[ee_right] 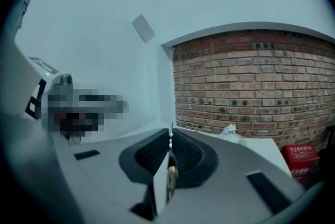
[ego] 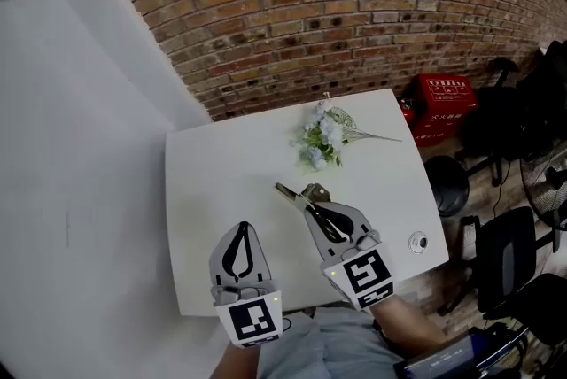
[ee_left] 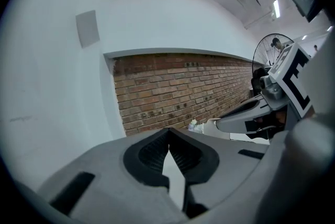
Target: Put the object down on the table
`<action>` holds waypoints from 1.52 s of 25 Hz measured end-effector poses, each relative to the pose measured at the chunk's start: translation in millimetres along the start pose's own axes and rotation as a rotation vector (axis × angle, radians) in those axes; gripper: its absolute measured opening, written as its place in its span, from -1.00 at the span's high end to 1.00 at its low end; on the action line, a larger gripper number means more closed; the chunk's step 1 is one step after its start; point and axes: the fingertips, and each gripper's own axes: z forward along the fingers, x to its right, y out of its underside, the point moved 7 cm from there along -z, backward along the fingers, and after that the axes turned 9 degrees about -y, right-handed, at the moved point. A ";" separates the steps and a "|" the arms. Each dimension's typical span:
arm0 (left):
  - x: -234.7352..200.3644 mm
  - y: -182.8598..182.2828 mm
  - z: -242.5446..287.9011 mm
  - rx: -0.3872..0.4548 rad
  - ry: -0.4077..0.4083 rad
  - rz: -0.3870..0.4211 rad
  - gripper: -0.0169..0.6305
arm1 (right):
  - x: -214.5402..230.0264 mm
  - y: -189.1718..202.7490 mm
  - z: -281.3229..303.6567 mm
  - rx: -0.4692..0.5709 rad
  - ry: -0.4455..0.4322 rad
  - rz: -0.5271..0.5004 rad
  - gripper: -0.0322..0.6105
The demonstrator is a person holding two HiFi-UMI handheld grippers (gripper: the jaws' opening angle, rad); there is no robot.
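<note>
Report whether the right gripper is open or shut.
Shut: the right gripper clamps a thin metal object between its jaws.

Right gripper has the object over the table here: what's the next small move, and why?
Probably lower the right gripper toward the bare white table. Its jaws are shut on a thin brass-coloured metal object that appears held above the table, short of the flower bouquet; the left gripper is shut and empty.

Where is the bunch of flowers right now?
In the head view, the bunch of flowers lies at the far side of the white table, near the brick wall, beyond the right gripper and clear of it.
</note>
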 end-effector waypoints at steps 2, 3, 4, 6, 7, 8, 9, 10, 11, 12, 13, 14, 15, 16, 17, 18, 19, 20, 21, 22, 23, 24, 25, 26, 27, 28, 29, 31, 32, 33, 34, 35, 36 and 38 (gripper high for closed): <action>-3.1 7.3 7.7 -0.020 0.009 -0.006 0.92 | 0.8 8.1 8.4 -0.027 -0.001 0.014 0.82; -4.2 11.8 10.8 -0.032 0.015 -0.008 0.92 | 0.6 13.3 12.2 -0.042 -0.002 0.022 0.82; -4.9 16.5 13.8 -0.042 0.021 -0.009 0.92 | 0.5 18.8 16.1 -0.056 -0.002 0.030 0.82; -6.4 26.5 20.6 -0.062 0.035 -0.011 0.92 | 1.3 29.7 24.5 -0.081 0.001 0.047 0.82; -7.5 31.9 24.2 -0.072 0.041 -0.012 0.92 | 1.9 35.1 29.1 -0.092 0.002 0.054 0.82; -8.8 37.5 27.6 -0.084 0.047 -0.013 0.92 | 2.4 40.4 33.7 -0.103 0.003 0.062 0.82; -10.0 43.1 30.8 -0.096 0.051 -0.015 0.92 | 2.9 45.7 37.9 -0.114 0.004 0.070 0.82; -10.9 48.4 33.8 -0.109 0.054 -0.019 0.92 | 3.5 50.9 41.7 -0.126 0.004 0.078 0.82; -11.4 53.5 36.7 -0.123 0.058 -0.023 0.92 | 4.3 56.1 45.0 -0.139 0.004 0.085 0.82; -11.7 58.3 39.5 -0.136 0.062 -0.026 0.92 | 5.1 61.2 48.0 -0.151 0.004 0.093 0.82; -11.9 62.6 42.2 -0.148 0.066 -0.028 0.92 | 5.8 66.0 50.9 -0.163 0.004 0.102 0.82; -12.2 66.8 44.9 -0.158 0.072 -0.029 0.92 | 6.4 70.5 53.9 -0.173 0.005 0.112 0.82; -12.7 71.0 47.8 -0.169 0.077 -0.030 0.92 | 6.9 74.5 57.1 -0.182 0.006 0.122 0.82; -13.3 75.3 50.8 -0.180 0.082 -0.031 0.92 | 7.6 78.4 60.4 -0.191 0.008 0.130 0.82; -13.8 79.8 53.7 -0.192 0.087 -0.033 0.92 | 8.5 82.5 63.6 -0.201 0.009 0.138 0.82; -13.7 84.6 56.5 -0.203 0.092 -0.034 0.92 | 9.7 87.0 66.4 -0.210 0.010 0.146 0.81; -13.1 89.7 59.2 -0.213 0.098 -0.034 0.92 | 11.2 92.2 69.0 -0.218 0.012 0.154 0.81; -12.0 94.9 61.8 -0.222 0.103 -0.034 0.92 | 12.9 97.7 71.4 -0.225 0.014 0.161 0.81; -10.7 99.8 64.5 -0.230 0.108 -0.034 0.92 | 14.7 103.0 73.5 -0.232 0.015 0.167 0.81; -9.5 104.2 66.9 -0.236 0.111 -0.035 0.92 | 16.3 107.8 75.4 -0.238 0.016 0.172 0.81; -8.4 107.9 68.9 -0.243 0.113 -0.036 0.92 | 17.6 111.7 77.0 -0.243 0.015 0.176 0.81; -7.6 111.3 70.6 -0.251 0.114 -0.038 0.92 | 18.4 115.0 78.3 -0.246 0.012 0.181 0.81; -7.0 114.2 72.1 -0.260 0.114 -0.040 0.92 | 18.9 117.6 79.3 -0.249 0.009 0.187 0.81; -6.6 116.9 73.5 -0.268 0.115 -0.041 0.92 | 19.4 119.8 80.3 -0.251 0.006 0.192 0.81; -6.2 119.0 74.9 -0.275 0.116 -0.041 0.92 | 19.8 121.7 81.3 -0.253 0.003 0.196 0.81; -5.8 120.6 76.2 -0.279 0.117 -0.039 0.92 | 20.3 123.5 82.2 -0.256 -0.001 0.200 0.81; -5.5 121.9 77.4 -0.282 0.117 -0.037 0.92 | 20.7 125.3 82.9 -0.260 -0.004 0.203 0.81; -4.5 123.8 79.0 -0.287 0.117 -0.037 0.92 | 21.2 129.2 83.5 -0.269 -0.011 0.208 0.81; -3.9 124.7 79.5 -0.290 0.117 -0.037 0.92 | 21.4 131.2 83.6 -0.274 -0.014 0.210 0.81; -3.3 125.4 79.9 -0.293 0.117 -0.038 0.92 | 21.6 133.2 83.7 -0.279 -0.017 0.211 0.81; -2.7 126.2 80.2 -0.297 0.117 -0.038 0.92 | 22.0 134.9 83.8 -0.283 -0.019 0.213 0.81; -2.1 127.1 80.6 -0.302 0.116 -0.038 0.92 | 22.7 136.1 84.0 -0.285 -0.021 0.213 0.81; -1.6 128.0 81.1 -0.307 0.115 -0.037 0.92 | 23.5 136.8 84.3 -0.285 -0.022 0.213 0.81; -0.5 129.7 82.6 -0.311 0.114 -0.037 0.92 | 25.0 137.5 85.3 -0.282 -0.025 0.214 0.80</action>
